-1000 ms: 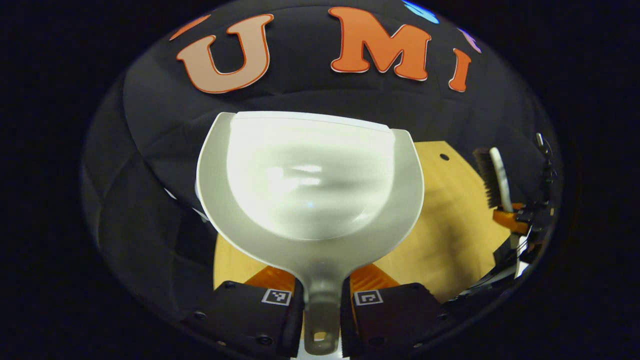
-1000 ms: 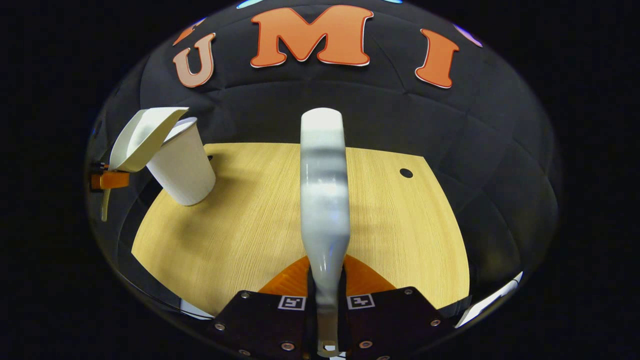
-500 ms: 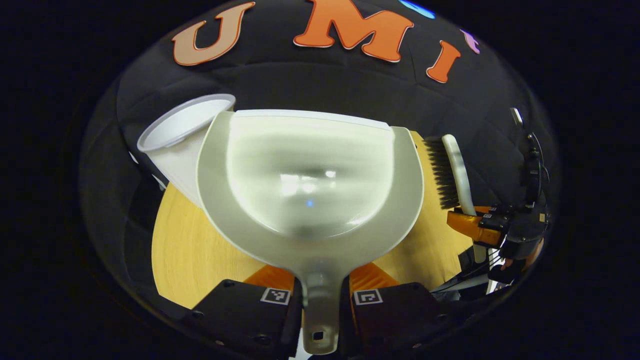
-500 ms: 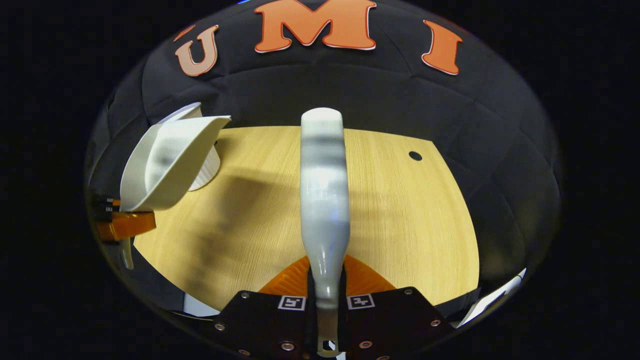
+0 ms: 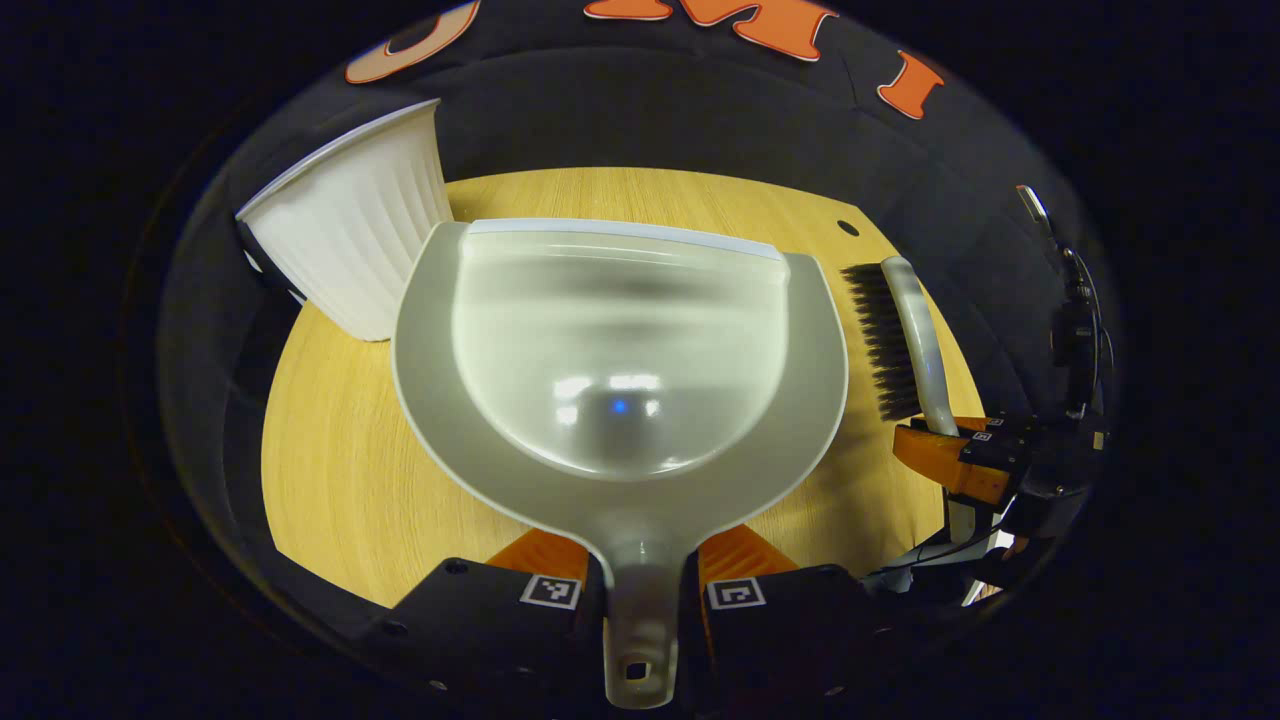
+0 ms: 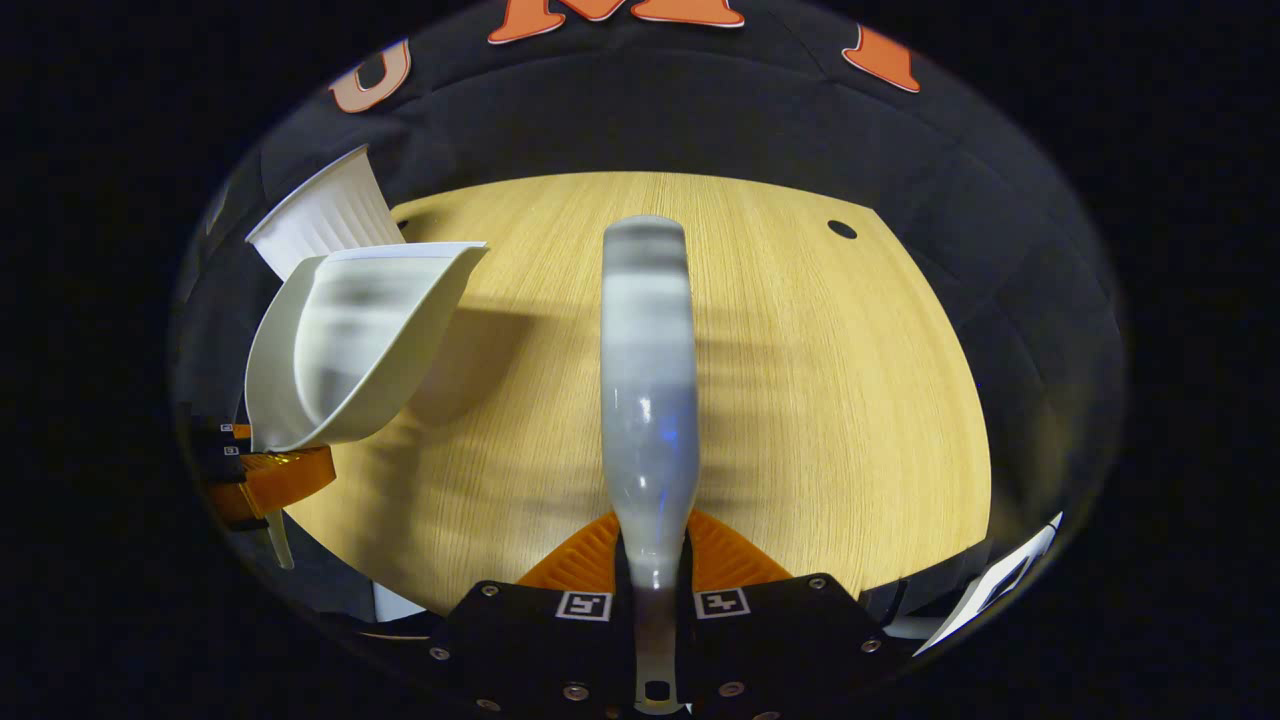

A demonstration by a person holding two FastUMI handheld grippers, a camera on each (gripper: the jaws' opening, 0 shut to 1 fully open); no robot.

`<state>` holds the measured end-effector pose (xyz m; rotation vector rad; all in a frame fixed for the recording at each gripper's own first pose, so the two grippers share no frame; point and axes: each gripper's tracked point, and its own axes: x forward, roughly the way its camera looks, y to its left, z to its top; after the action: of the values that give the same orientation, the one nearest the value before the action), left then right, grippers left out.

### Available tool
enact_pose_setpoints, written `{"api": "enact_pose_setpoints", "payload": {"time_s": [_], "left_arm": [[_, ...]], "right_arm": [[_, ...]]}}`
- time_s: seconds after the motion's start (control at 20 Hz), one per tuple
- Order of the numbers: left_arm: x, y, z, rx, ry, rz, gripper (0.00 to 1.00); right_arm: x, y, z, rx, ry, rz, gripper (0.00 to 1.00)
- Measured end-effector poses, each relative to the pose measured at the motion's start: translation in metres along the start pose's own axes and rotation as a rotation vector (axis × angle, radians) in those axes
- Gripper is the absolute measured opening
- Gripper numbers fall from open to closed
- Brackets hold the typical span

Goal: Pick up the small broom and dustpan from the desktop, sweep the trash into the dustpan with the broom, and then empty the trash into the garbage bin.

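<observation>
We could not see inside the white ribbed plastic bin at the wooden desktop's far left. The left gripper clamped the pale grey plastic dustpan's handle; the right gripper clamped the black-bristled grey hand broom, both raised above the desktop.

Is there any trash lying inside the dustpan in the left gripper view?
No, the dustpan held by the left gripper shows a bare, shiny scoop with nothing in it.
</observation>
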<state>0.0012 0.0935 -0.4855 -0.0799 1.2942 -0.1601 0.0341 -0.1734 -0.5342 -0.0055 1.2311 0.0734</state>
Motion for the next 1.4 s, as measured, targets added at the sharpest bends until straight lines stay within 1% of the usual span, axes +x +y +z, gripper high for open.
{"api": "enact_pose_setpoints", "payload": {"time_s": [0.15, 0.25, 0.45, 0.55, 0.75, 0.85, 0.95, 1.05, 1.15, 1.3, 1.4], "left_arm": [[-0.002, 0.002, 0.001, -0.012, 0.054, 0.011, 0.31], [-0.002, -0.002, -0.001, -0.024, 0.089, 0.014, 0.31], [-0.005, -0.003, 0.001, -0.053, 0.156, 0.018, 0.31], [-0.007, -0.005, 0.005, -0.047, 0.183, 0.024, 0.32], [-0.015, -0.008, 0.018, -0.059, 0.230, 0.033, 0.31], [-0.011, -0.006, 0.022, -0.084, 0.272, 0.026, 0.31], [-0.010, -0.003, 0.028, -0.107, 0.305, 0.021, 0.32], [-0.018, 0.000, 0.032, -0.110, 0.305, 0.020, 0.31], [-0.020, -0.003, 0.030, -0.114, 0.306, 0.021, 0.32], [-0.022, 0.005, 0.026, -0.129, 0.315, 0.022, 0.36], [-0.025, 0.001, 0.017, -0.126, 0.304, 0.019, 0.39]], "right_arm": [[0.013, 0.000, -0.008, -0.010, 0.041, -0.012, 0.16], [0.023, 0.006, -0.023, -0.011, 0.084, -0.012, 0.16], [0.031, 0.008, -0.040, -0.001, 0.154, -0.002, 0.16], [0.034, 0.011, -0.049, 0.004, 0.191, 0.002, 0.16], [0.042, 0.001, -0.069, 0.000, 0.263, -0.009, 0.16], [0.041, 0.004, -0.061, 0.018, 0.285, 0.008, 0.16], [0.038, 0.005, -0.050, -0.011, 0.299, 0.012, 0.16], [0.041, 0.012, -0.051, -0.001, 0.308, 0.022, 0.17], [0.044, 0.014, -0.050, -0.001, 0.300, 0.023, 0.20], [0.045, 0.014, -0.041, 0.003, 0.275, 0.033, 0.24], [0.044, 0.015, -0.033, 0.003, 0.260, 0.042, 0.31]]}}
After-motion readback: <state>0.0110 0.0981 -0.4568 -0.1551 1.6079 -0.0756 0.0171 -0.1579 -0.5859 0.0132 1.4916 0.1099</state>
